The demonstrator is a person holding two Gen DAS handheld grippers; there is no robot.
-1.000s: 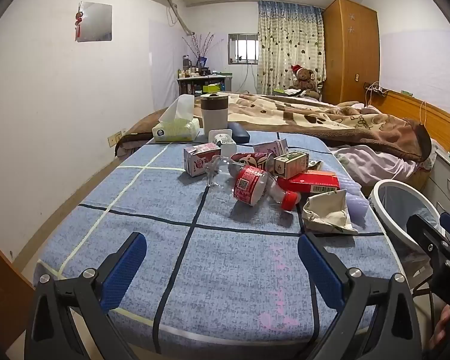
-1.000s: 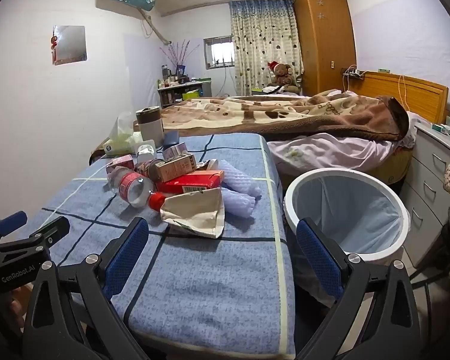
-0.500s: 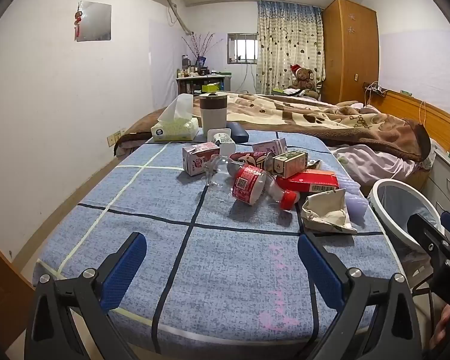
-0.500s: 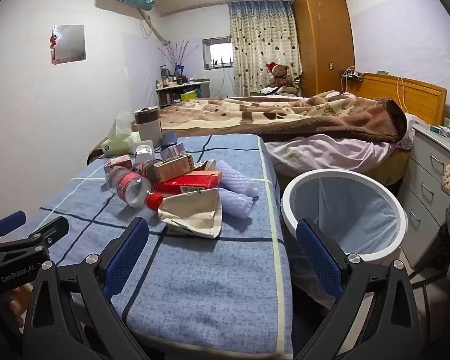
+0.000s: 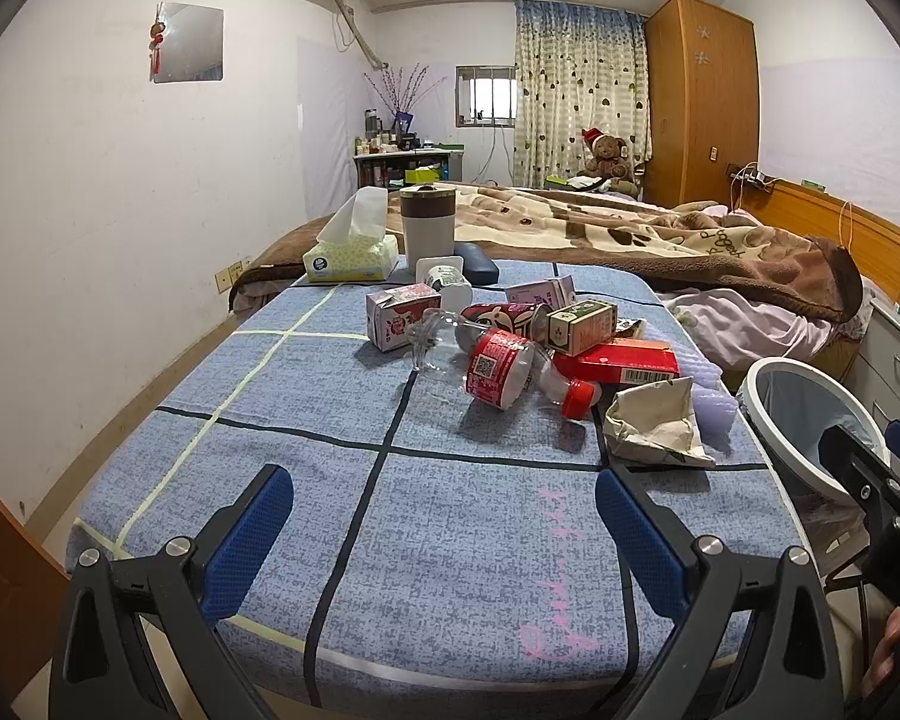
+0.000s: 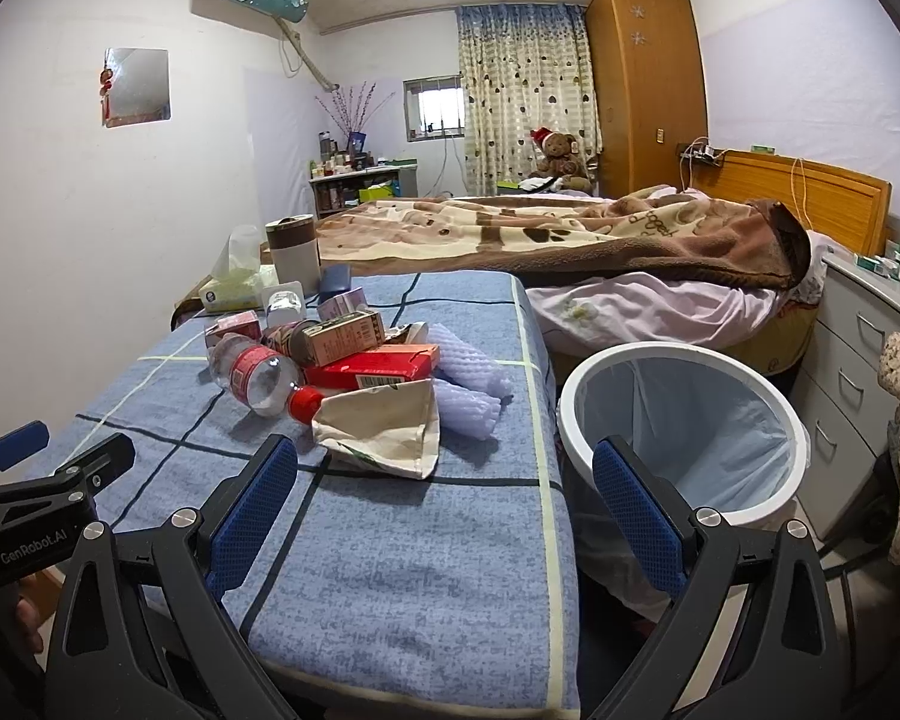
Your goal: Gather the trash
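A pile of trash lies on the blue checked table (image 5: pixel 342 438): a plastic bottle with a red label (image 5: pixel 504 366) (image 6: pixel 258 375), a red carton (image 5: pixel 618 360) (image 6: pixel 378 363), small cartons (image 5: pixel 399 315), a crumpled paper bag (image 5: pixel 654 423) (image 6: pixel 384 426) and purple foam wrap (image 6: pixel 468 387). A white trash bin (image 6: pixel 684 420) (image 5: pixel 804 420) with a blue liner stands on the floor right of the table. My left gripper (image 5: pixel 444 516) is open and empty over the table's near edge. My right gripper (image 6: pixel 444 480) is open and empty near the paper bag and the bin.
At the table's far end stand a tissue box (image 5: pixel 351 255), a brown-lidded cup (image 5: pixel 427 225) and a dark case (image 5: pixel 477 264). A bed with a brown blanket (image 6: pixel 570 240) lies behind. Grey drawers (image 6: pixel 870 348) stand at the right.
Both grippers have shifted only slightly; the right view has drifted a little toward the table. Nothing was taken hold of.
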